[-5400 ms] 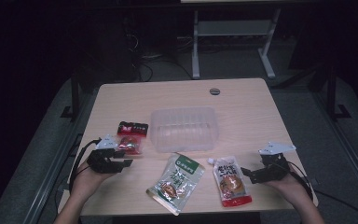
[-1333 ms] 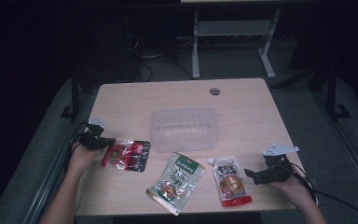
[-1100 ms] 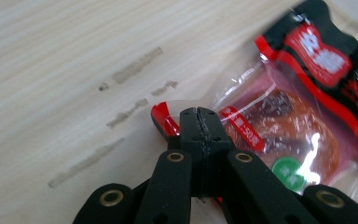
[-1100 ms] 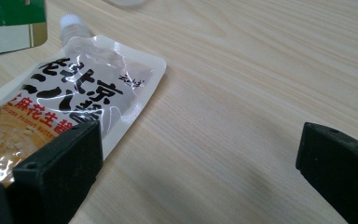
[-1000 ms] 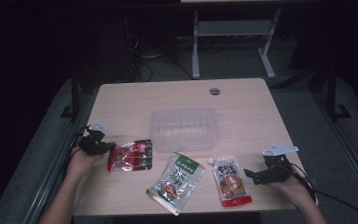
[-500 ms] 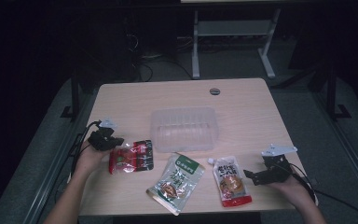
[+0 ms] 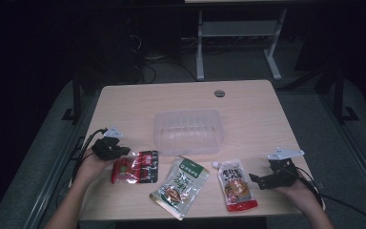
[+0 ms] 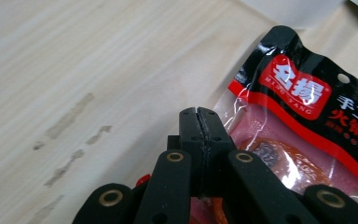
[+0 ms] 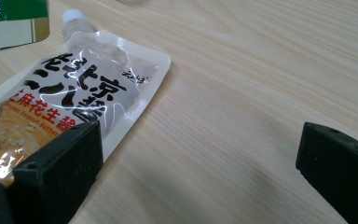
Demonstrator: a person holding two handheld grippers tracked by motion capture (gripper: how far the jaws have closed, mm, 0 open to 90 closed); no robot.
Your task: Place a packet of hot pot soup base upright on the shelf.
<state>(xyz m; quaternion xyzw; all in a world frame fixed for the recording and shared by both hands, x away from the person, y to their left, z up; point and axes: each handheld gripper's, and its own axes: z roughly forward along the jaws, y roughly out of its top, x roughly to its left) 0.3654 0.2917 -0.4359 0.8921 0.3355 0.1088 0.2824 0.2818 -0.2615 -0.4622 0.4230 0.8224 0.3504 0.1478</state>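
A red and black snack packet (image 7: 136, 167) (image 8: 303, 121) lies at the front left of the table. My left gripper (image 7: 123, 153) (image 8: 199, 112) is shut on its left edge, and the film runs under the jaws. A beige spouted sauce pouch (image 7: 237, 185) (image 9: 74, 88) lies at the front right. My right gripper (image 7: 254, 179) (image 9: 198, 135) stands open just right of it, with bare wood between its jaws and the left jaw next to the pouch's edge. A green and white packet (image 7: 180, 186) (image 9: 9, 18) lies between the two.
A clear plastic container (image 7: 187, 132) sits empty in the middle of the wooden table (image 7: 138, 105). A round cable hole (image 7: 219, 93) is at the far side. Both forearms come in over the front edge. The floor around is dark.
My left gripper has moved right and slightly toward the container, taking the red packet with it. The packet has turned a little. The right gripper has stayed where it was.
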